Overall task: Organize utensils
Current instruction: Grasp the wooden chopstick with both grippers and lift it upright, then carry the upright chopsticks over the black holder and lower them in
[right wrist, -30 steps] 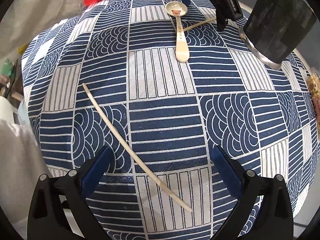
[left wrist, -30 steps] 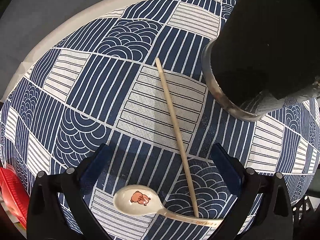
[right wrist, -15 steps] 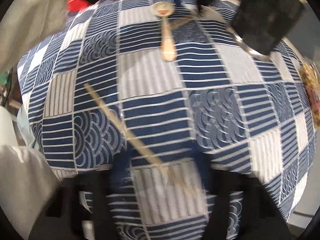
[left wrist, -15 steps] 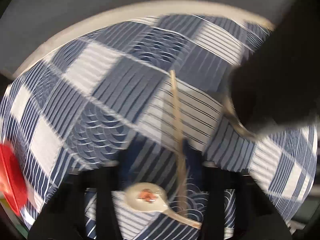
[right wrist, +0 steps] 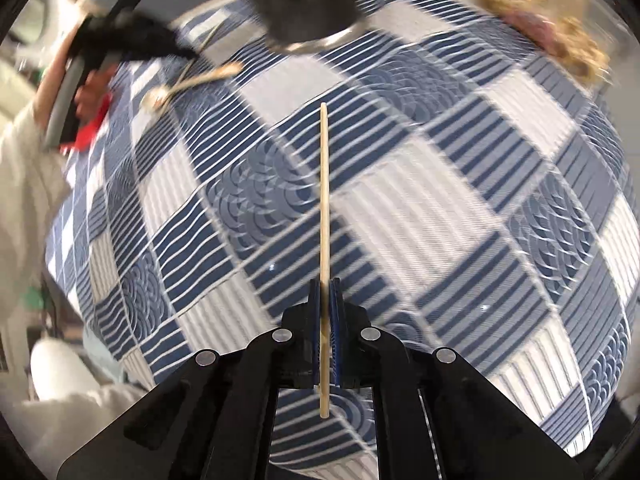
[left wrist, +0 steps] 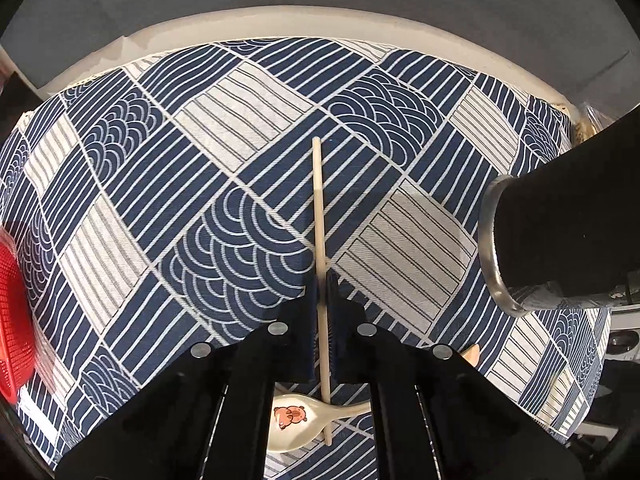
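In the left wrist view my left gripper [left wrist: 323,280] is shut on a wooden chopstick [left wrist: 318,208], which runs straight out beyond the blue pads and hangs over the patterned tablecloth [left wrist: 240,152]. Under the jaws lies a white ceramic spoon [left wrist: 296,420] with a bear picture. A tall dark utensil holder [left wrist: 560,232] with a metal rim stands at the right. In the right wrist view my right gripper [right wrist: 325,284] is shut on a second chopstick [right wrist: 324,184], also lifted. The spoon [right wrist: 176,86] and the holder [right wrist: 304,0] show blurred far off.
A red plastic basket [left wrist: 14,312] sits at the left table edge. The table's pale rim [left wrist: 280,20] curves along the far side. A person's light sleeve [right wrist: 28,184] fills the left of the right wrist view, and some blurred dried flowers [right wrist: 552,20] lie at the far right.
Both grippers went from wide open to shut, each on a chopstick. Both chopsticks left the cloth and now point straight ahead. Each hand rolled and shifted across the table.
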`<state>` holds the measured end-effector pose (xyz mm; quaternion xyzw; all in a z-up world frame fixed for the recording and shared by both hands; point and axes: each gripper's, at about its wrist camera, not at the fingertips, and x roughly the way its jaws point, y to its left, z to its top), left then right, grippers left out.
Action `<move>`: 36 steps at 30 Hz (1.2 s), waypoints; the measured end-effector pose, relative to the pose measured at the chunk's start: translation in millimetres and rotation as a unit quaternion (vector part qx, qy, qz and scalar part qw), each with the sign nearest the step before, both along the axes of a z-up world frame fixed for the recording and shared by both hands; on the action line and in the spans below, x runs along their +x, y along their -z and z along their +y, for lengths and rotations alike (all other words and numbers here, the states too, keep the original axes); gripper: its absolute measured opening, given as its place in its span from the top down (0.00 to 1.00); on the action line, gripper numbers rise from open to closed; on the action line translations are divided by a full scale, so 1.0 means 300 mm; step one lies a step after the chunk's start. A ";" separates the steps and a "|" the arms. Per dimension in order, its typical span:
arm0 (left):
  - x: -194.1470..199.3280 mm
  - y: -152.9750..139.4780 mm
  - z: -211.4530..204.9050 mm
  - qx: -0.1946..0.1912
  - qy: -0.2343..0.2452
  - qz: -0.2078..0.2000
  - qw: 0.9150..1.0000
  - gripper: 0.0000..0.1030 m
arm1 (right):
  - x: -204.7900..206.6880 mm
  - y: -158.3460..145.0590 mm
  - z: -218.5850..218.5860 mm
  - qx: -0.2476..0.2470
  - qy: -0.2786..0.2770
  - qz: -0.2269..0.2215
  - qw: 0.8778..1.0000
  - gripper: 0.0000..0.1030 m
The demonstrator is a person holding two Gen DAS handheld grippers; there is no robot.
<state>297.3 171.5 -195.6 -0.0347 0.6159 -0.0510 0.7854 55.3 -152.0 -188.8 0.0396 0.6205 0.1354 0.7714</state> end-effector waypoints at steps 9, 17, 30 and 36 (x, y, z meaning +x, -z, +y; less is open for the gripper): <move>-0.078 -0.127 0.161 -0.020 -0.050 -0.028 0.998 0.95 | 0.065 -0.157 -0.234 0.027 0.075 -0.057 0.995 0.96; -0.177 -0.254 0.082 -0.027 -0.080 -0.076 0.994 0.95 | 0.106 -0.290 -0.293 0.040 0.062 -0.112 0.991 0.96; -0.311 -0.518 0.013 -0.045 -0.114 -0.166 0.978 0.95 | 0.210 -0.477 -0.345 0.084 0.000 -0.190 0.978 0.96; -0.350 -0.636 -0.044 -0.048 -0.111 -0.199 0.972 0.95 | 0.289 -0.569 -0.332 0.120 -0.021 -0.226 0.966 0.96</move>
